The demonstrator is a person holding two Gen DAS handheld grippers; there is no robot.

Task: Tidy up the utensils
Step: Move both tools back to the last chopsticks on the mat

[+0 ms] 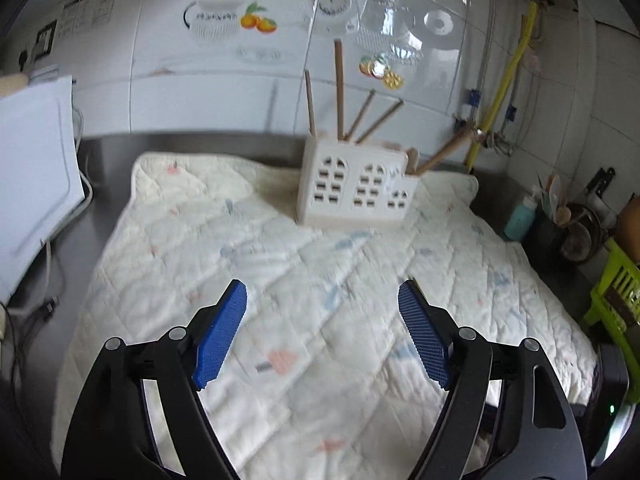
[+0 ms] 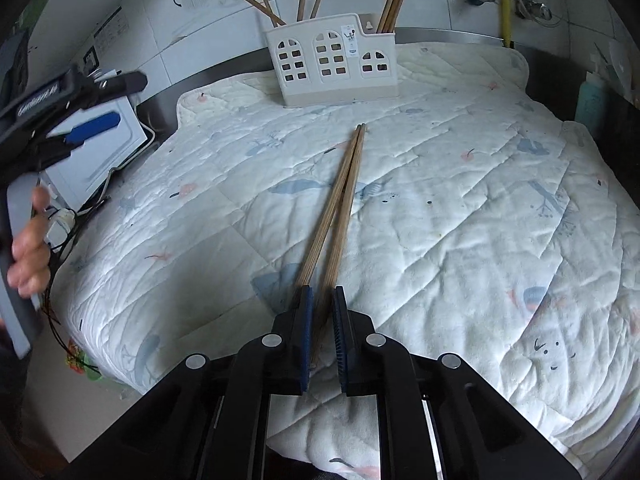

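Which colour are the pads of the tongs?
Blue pads, on black arms; the left wrist view shows them best.

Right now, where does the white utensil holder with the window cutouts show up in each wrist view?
Left wrist view: the utensil holder sits just right of centre in the upper half, at the far edge of the quilted cloth, beyond the open left claw.
Right wrist view: the holder is top centre, beyond the chopsticks clamped in the right claw.
Shared landmark: the yellow pipe on the tiled wall, right of the holder.
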